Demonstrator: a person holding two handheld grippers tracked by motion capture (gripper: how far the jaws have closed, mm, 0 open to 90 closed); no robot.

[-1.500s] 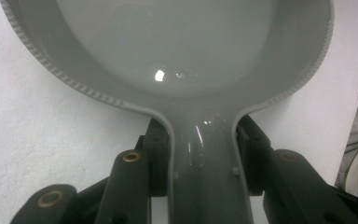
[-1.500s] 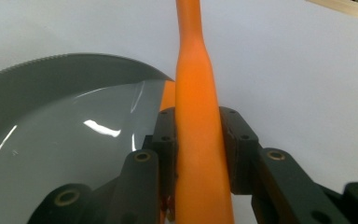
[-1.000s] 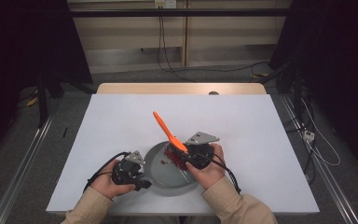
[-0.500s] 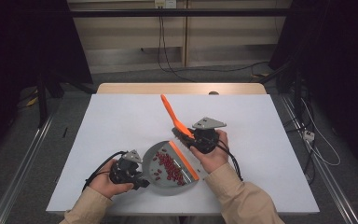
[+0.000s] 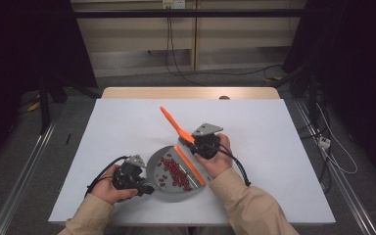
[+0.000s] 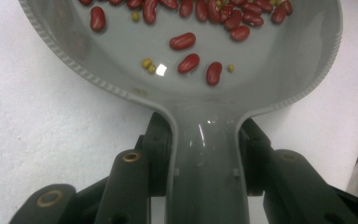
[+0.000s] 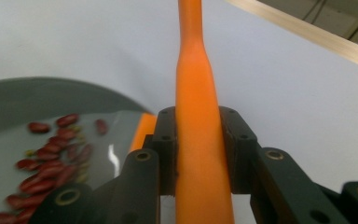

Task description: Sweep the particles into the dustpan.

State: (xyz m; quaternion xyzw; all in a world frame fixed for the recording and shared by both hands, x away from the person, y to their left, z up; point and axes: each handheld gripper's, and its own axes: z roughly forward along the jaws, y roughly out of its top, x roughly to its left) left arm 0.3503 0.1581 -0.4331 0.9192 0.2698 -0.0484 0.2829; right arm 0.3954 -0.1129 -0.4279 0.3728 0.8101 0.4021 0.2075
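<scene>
Grey dustpan and orange brush held over a white bench, beans in the pan.

High view: the left claw (image 5: 144, 186) clamps the handle of the grey dustpan (image 5: 162, 164) on the bench (image 5: 274, 147); the right claw (image 5: 198, 145) grips the orange brush (image 5: 175, 126), its handle slanting up and away to the left, its orange edge along the pan's right side.
Left gripper view: jaws closed on the pan handle (image 6: 205, 168), pan pointing straight ahead, red beans (image 6: 189, 62) inside.
Right gripper view: jaws clamp the brush handle (image 7: 196, 116), pointing ahead.
No writing is readable.

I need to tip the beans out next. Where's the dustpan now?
In the high view the dustpan lies at the table's near edge, between both hands, its handle clamped in the left gripper.
</scene>
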